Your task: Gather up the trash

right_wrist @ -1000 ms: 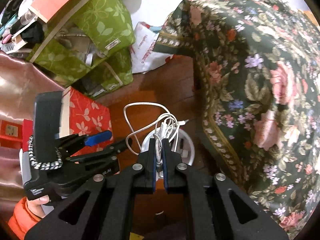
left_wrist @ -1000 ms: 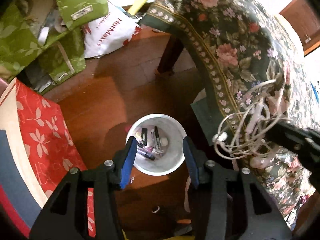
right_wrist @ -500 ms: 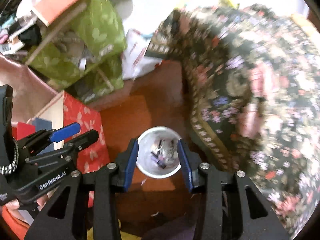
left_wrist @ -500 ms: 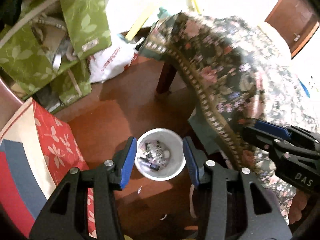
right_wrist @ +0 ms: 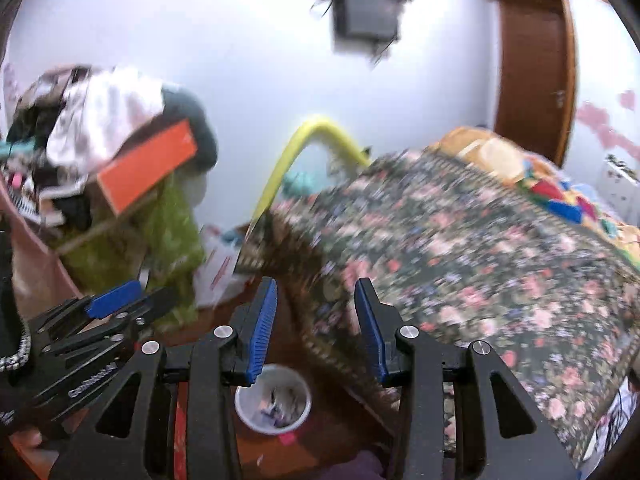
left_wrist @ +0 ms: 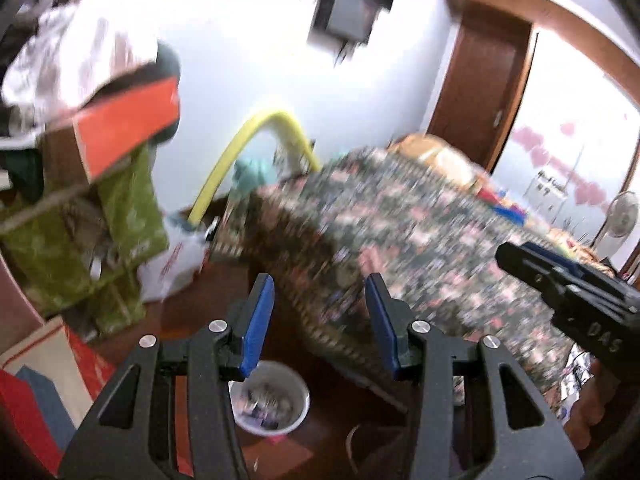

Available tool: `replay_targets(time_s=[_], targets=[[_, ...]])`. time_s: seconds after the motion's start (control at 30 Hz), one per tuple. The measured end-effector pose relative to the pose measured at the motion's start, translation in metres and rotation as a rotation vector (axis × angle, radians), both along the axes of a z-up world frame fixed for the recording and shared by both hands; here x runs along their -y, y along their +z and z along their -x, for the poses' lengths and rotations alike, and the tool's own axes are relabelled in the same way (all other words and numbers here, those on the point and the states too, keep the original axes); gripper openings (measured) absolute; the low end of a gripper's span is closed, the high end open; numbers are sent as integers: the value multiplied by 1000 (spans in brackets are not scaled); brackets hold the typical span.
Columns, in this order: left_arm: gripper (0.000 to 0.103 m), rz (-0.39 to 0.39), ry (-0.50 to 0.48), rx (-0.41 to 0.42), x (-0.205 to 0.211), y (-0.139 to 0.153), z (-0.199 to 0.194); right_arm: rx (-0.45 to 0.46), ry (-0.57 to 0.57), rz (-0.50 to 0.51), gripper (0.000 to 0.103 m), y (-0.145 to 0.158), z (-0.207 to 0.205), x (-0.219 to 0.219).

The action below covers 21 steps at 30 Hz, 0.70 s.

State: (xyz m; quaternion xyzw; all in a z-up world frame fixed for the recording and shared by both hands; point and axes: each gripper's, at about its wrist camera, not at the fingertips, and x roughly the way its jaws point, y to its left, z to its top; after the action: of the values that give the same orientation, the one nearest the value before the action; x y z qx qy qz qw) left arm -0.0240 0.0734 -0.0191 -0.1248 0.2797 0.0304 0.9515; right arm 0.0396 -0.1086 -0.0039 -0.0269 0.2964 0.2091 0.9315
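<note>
1. On the far left there is a big messy pile: an orange box (right_wrist: 148, 168) sits tilted on top of green bags (left_wrist: 80, 232), with crumpled clothes above it.
2. Next comes the left gripper (left_wrist: 318, 322). Its two blue pads are spread apart and there is nothing between them.
3. Low down on the brown wood floor (left_wrist: 192, 320) stands a small white bin (left_wrist: 269, 402). This is where the trash is. Little bits of rubbish lie inside it, but they look too blurry to name.
4. A yellow hoop (right_wrist: 304, 152) leans against the white wall behind.
5. The right gripper (right_wrist: 316, 328) is held just beside the left one. Its blue pads are spread apart too, and it holds nothing.
6. On the right is a bed with a dark flowery blanket (right_wrist: 460, 264) hanging over its edge, close to the bin.
7. Far back on the right is a brown wooden door (right_wrist: 532, 64).
8. Everything looks smeary.
</note>
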Motion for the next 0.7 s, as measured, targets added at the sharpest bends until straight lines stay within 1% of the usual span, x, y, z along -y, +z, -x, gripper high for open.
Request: replay_targets(time_s=[0.07, 0.1, 0.13, 0.2, 0.23, 0.27, 0.3, 0.33, 0.37, 0.47, 0.57, 0.7], targets=[[46, -13, -4, 51, 4, 12, 10, 40, -43, -3, 39, 8, 9, 6], [46, -20, -5, 76, 7, 18, 15, 44, -52, -11, 42, 11, 12, 9], [47, -25, -8, 100, 9, 24, 20, 46, -55, -26, 49, 13, 16, 12], [59, -30, -14, 118, 9, 29, 28, 55, -66, -51, 58, 15, 23, 17], [68, -37, -14, 123, 10, 31, 30, 61, -74, -54, 71, 16, 25, 19], [73, -43, -12, 128, 10, 32, 34, 68, -85, -54, 84, 18, 28, 21], [74, -55, -8, 135, 10, 33, 36, 78, -98, -58, 88, 19, 30, 22], [78, -62, -6, 136, 12, 33, 38, 89, -107, -65, 91, 20, 33, 24], [82, -68, -4, 135, 13, 33, 39, 103, -117, -74, 93, 21, 36, 27], [82, -73, -9, 139, 14, 33, 44, 133, -151, -64, 99, 25, 43, 29], [82, -75, -6, 138, 15, 33, 46, 143, -165, -50, 99, 26, 45, 29], [82, -68, -4, 131, 13, 31, 46, 132, -165, -62, 99, 27, 46, 32]])
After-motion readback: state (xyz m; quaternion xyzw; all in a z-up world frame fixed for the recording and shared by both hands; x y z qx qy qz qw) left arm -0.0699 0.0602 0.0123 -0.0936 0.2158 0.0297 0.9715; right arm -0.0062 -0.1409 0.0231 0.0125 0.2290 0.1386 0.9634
